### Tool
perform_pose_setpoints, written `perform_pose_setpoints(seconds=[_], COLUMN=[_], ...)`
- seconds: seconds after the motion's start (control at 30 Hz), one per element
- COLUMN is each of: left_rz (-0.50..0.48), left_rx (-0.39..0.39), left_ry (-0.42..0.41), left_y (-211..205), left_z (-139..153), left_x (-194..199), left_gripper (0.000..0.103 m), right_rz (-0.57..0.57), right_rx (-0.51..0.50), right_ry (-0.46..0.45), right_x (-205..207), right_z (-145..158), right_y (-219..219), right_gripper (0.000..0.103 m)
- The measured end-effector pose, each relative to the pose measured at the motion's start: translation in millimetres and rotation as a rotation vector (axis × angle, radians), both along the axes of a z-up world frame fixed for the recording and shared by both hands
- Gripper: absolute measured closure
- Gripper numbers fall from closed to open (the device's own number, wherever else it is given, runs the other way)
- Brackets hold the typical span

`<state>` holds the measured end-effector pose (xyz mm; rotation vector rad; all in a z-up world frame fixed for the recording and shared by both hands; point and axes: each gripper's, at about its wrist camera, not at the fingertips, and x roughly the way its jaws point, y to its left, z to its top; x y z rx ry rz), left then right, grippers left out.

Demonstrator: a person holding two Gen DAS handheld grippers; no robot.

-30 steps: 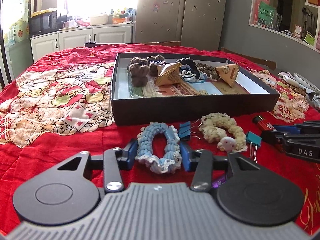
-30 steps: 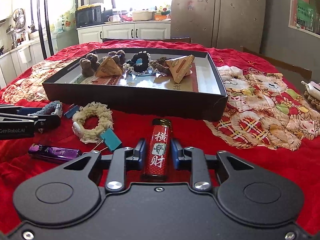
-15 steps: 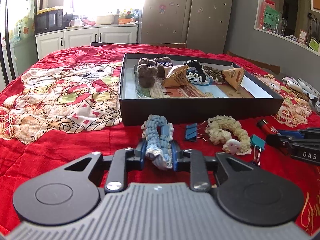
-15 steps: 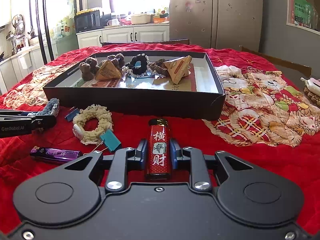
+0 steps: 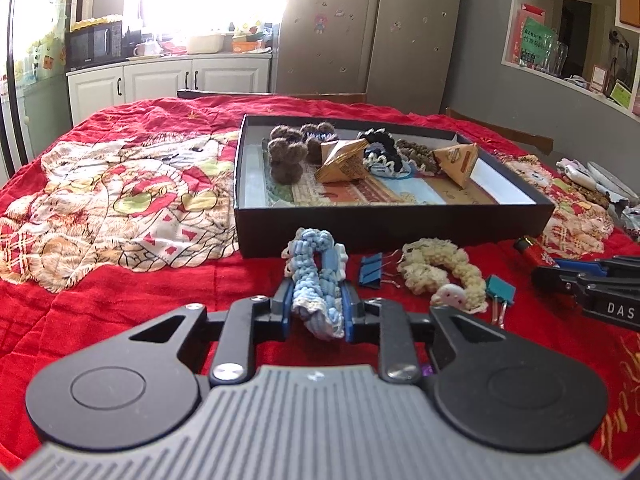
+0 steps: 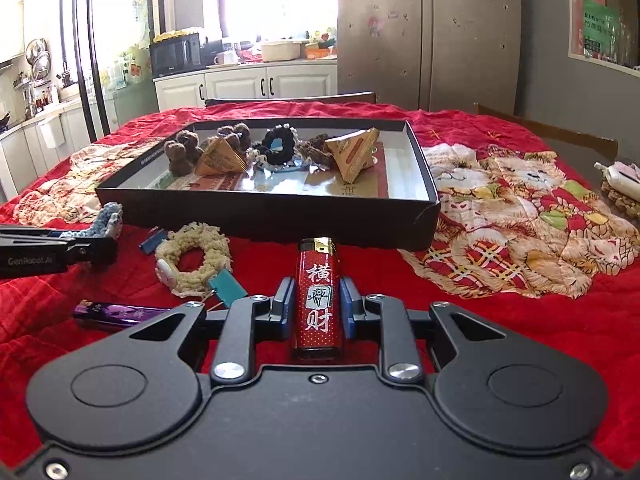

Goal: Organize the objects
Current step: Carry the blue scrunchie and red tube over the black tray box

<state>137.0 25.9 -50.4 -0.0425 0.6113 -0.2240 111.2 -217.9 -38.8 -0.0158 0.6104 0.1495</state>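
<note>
The black box (image 5: 392, 224) lies straight ahead of both tongs, just past the things they hold, so the next move is likely up and forward over its near wall. The left tongs (image 5: 316, 312) are squeezed tight on the blue scrunchie (image 5: 314, 276), which is pinched into a tall, thin loop that points toward the box. The right tongs (image 6: 314, 312) are clamped on the red lighter (image 6: 318, 300). Its long side points at the box too, with the gold top in front. Both tongs look about as near to the box as each other.

The scrunchie is soft and fuzzy, light blue with a white frilly edge. The lighter is shiny red with white writing on it.

On the red cloth (image 6: 520, 320) over the counter lie a cream scrunchie (image 6: 196, 260), a purple lighter (image 6: 116, 314), a blue clip (image 5: 370, 272) and a teal clip (image 5: 500, 290)
</note>
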Motion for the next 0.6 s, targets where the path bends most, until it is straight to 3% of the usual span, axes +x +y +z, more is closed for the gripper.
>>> perform_pose_setpoints(seconds=[0.6], left_rz=[-0.037], left_rx=[-0.022], left_ry=[-0.057], left_y=[-4], left_z=[34], left_x=[-12], left_gripper=[0.076], right_rz=[0.055], right_rx=[0.044], right_ry=[-0.048], right_x=[-23], right_z=[36], right_y=[-1], right_gripper=[0.081])
